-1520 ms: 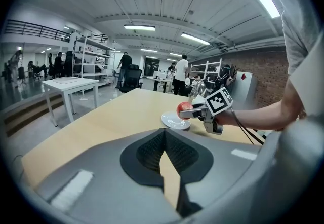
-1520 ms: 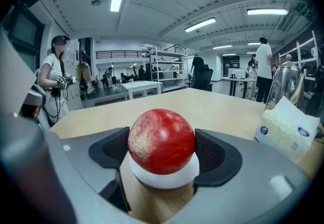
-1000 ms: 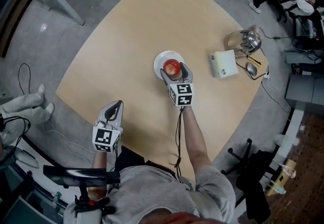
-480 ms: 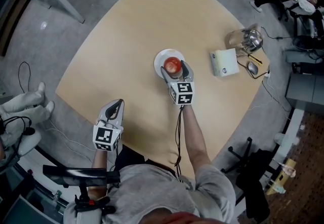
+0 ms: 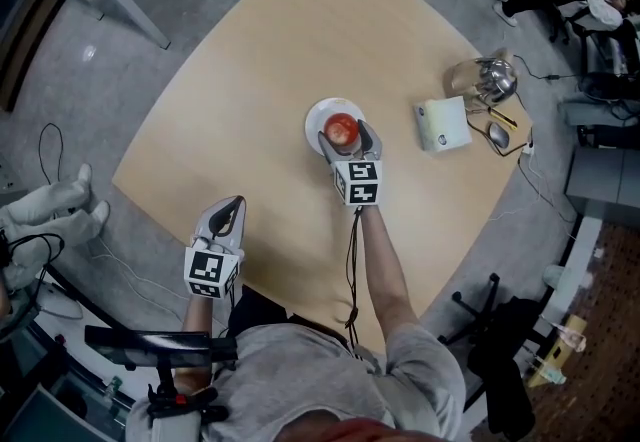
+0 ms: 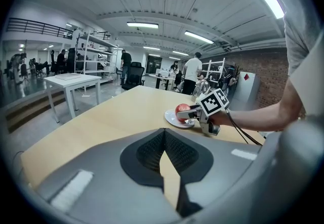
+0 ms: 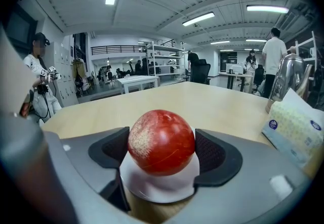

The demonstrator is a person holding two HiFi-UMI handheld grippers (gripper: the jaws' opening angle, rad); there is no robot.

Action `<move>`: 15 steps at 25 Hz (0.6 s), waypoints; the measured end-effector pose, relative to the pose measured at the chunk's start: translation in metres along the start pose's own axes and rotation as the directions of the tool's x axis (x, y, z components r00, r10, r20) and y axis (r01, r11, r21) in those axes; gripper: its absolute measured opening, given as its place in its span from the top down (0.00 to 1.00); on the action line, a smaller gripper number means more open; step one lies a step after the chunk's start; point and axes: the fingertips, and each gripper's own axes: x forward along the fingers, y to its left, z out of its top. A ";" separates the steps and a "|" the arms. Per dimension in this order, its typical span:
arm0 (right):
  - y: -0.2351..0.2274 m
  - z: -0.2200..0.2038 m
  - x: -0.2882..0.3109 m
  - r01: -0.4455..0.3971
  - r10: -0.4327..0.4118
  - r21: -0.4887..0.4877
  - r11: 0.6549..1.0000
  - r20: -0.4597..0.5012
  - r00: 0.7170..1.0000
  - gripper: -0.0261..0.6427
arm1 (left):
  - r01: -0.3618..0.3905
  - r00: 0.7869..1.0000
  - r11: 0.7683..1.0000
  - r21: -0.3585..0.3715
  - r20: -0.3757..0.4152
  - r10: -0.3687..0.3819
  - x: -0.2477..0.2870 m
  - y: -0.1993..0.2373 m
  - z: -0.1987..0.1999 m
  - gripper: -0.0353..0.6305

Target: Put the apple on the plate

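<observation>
Between right tongs [image 5: 343, 138] above plate [image 5: 317, 117], apple [image 7: 161, 142] gripped, left tongs [image 5: 233, 207] closed empty

Left hand-held gripper [image 6: 165, 134], jaws together, empty

In the right gripper view the apple [image 7: 161, 142] covers most of the plate [image 7: 167, 186], and its underside is out of sight — whether it rests on the plate cannot be told. The tissue box [image 7: 294, 125] and the kettle [image 7: 289, 78] are cut off by the right edge; a blurred patch hides the face of a person [image 7: 36, 78] at the left. In the head view the right gripper [image 5: 345, 137] hides the plate's near rim, and the small things [image 5: 497, 135] beside the tissue box are too small to tell.
</observation>
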 end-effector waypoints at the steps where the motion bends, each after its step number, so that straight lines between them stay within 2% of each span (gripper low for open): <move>1: 0.000 0.000 -0.001 0.001 -0.001 -0.001 1.000 -0.003 1.000 0.35 | -0.002 1.000 1.000 0.001 0.005 0.002 -0.001 0.000 0.001 0.92; 15: 0.003 0.008 -0.014 -0.011 0.011 0.013 1.000 0.002 1.000 0.34 | -0.013 1.000 1.000 0.010 0.027 0.013 -0.017 -0.007 0.008 0.92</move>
